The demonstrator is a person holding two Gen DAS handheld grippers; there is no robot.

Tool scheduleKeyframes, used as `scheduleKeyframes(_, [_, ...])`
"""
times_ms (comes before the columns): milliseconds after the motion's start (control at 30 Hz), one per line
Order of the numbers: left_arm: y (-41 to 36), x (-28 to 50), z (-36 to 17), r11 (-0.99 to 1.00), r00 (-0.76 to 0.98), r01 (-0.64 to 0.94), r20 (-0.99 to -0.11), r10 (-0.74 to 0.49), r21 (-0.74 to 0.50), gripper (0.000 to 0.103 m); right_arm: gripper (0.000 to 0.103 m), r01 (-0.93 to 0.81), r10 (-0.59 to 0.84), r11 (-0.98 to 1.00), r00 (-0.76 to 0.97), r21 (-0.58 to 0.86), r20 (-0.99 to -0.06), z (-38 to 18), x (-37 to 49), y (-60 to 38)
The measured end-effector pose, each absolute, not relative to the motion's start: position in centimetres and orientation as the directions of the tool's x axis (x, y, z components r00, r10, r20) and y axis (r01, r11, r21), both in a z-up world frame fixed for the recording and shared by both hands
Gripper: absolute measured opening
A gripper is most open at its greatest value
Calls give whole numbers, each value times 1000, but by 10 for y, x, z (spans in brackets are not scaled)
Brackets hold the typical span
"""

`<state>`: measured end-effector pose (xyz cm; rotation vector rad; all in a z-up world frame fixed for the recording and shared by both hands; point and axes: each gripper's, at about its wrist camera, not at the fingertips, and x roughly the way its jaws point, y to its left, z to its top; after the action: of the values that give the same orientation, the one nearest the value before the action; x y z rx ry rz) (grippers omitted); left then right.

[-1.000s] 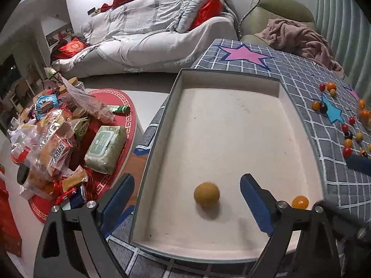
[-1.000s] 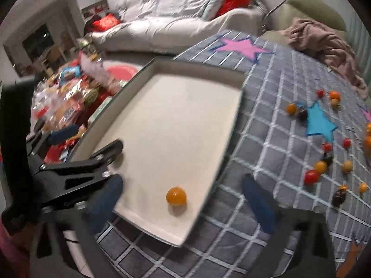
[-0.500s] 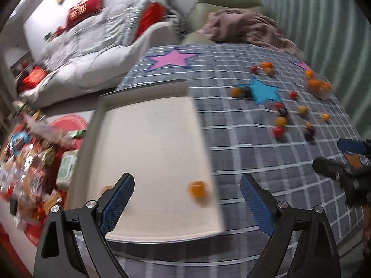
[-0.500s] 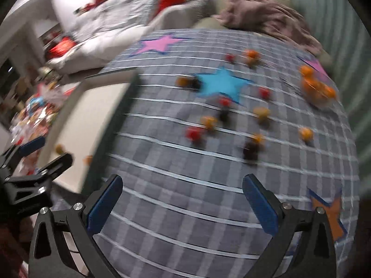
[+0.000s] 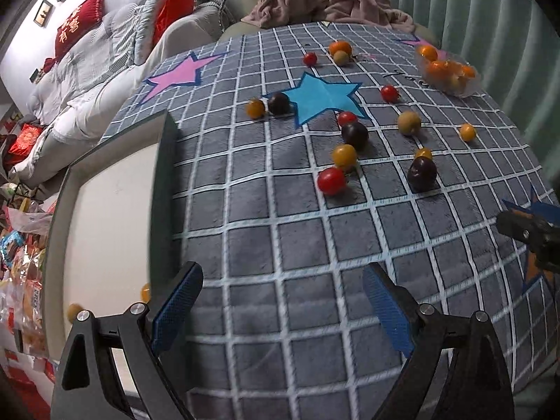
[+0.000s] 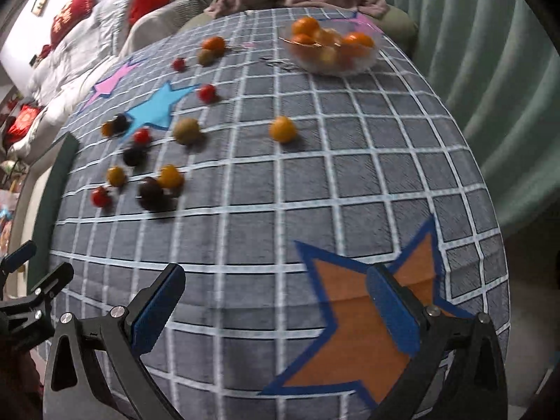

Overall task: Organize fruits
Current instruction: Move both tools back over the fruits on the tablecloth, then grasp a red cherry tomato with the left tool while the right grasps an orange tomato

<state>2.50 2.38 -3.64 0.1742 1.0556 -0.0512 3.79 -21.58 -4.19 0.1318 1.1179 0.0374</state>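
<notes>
Both grippers, left gripper (image 5: 281,301) and right gripper (image 6: 276,302), hang released and empty, having swung right off the tray (image 5: 162,189), where two small fruits (image 5: 74,311) now lie, toward loose fruits (image 5: 331,181) scattered farther across the surface (image 5: 280,231), so another pickup seems next.

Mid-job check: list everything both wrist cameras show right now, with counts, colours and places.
tray: 1, cream with dark rim, left of cloth
fruits in tray: 2, orange-yellow, near end
red fruits: 4, loose on cloth
dark fruits: 3, loose on cloth
orange-yellow fruits: 5, loose on cloth
tan fruits: 2, loose on cloth
bowl: 1, clear, holds orange fruits, far right
cloth: 1, grey checked, coloured stars
blanket: 1, pinkish, beyond cloth
left gripper: open, empty
right gripper: open, empty
</notes>
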Motion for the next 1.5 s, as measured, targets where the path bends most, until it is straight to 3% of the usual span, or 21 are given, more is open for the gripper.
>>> scheduleKeyframes(1100, [-1,91,-58,995,511,68,-859,28,74,93,102,-2,14,1000,529,15,-848,-56,133,-207])
scheduleKeyframes(1167, [0,92,-58,996,515,68,-857,16,60,82,100,-10,18,1000,541,15,-841,-56,137,-204])
scheduleKeyframes(1233, [-1,93,-56,996,515,71,-857,3,46,75,92,-22,25,1000,555,15,-832,-54,136,-202])
scheduleKeyframes(1300, [-3,92,-55,996,515,79,-857,-1,46,71,67,-36,38,999,569,21,-822,-50,135,-199])
scheduleKeyframes(1400, [-5,91,-55,996,510,86,-860,-28,18,56,44,-49,60,998,568,39,-821,-47,135,-197])
scheduleKeyframes(1500, [-6,88,-53,996,507,91,-861,-45,1,34,24,-56,93,996,565,74,-820,-46,132,-201])
